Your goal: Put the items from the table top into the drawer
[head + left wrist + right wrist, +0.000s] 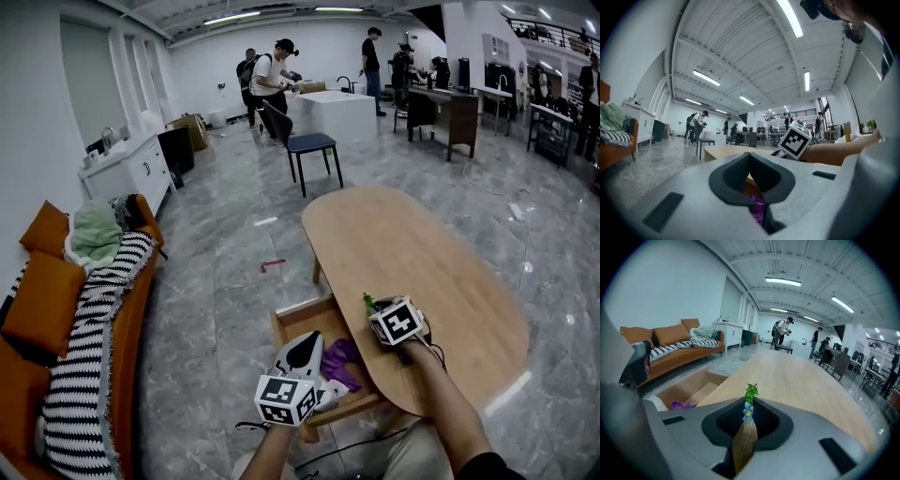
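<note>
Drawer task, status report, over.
Left gripper shut on purple cloth over open drawer. Right gripper shut on flower stick at table edge. Nothing seen blocking.

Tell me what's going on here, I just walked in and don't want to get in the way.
A person is clearing a wooden table with two hand-held grippers. The right gripper is shut on a wooden stick tipped with a small blue flower and green leaves, held near the table's edge by the open drawer. The left gripper is down at the drawer, apparently shut on a purple cloth.
</note>
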### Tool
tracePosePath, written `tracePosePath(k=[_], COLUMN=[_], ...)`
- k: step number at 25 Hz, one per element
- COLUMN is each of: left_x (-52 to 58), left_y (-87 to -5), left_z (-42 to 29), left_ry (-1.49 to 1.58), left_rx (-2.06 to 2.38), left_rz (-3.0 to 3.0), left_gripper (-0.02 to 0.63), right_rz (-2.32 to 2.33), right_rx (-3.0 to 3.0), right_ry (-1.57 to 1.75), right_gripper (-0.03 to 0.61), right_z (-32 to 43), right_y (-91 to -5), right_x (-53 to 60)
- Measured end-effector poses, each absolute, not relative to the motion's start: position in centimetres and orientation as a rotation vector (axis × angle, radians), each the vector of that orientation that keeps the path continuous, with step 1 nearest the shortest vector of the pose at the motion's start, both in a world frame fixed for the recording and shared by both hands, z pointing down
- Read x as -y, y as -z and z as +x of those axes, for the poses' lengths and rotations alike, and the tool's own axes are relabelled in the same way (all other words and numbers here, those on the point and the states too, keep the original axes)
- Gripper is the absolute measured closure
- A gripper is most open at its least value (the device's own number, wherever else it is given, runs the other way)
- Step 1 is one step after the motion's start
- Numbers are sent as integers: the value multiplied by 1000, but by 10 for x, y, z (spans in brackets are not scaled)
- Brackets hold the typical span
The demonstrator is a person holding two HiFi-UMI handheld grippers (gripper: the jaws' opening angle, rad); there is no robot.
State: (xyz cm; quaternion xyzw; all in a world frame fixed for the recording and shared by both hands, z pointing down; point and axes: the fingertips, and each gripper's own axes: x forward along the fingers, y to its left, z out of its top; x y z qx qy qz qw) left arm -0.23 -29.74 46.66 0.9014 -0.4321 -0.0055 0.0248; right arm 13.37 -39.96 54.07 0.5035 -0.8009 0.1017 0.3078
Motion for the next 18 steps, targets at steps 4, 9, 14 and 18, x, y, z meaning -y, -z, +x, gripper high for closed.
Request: tracePosePath(k=[4,9,14,18], left_x=[297,295,293,292], left_y=[-465,-465,-466,-467], left_z=[-5,-11,-18,-28], left_ry=[16,24,24,13], left_rx=[1343,1356,1372,1392], left_rz=[2784,2779,2770,2757], left_gripper=[611,611,611,611], right_rz=[1331,1319,1306,1289], right_rx=[2126,2159,2173,2193], right_ry=[-275,-267,-264,-260], right_gripper=[523,523,523,523], right_z=[131,120,109,92], right_y=[-539,-534,-533,-532], right_x=[398,397,397,395])
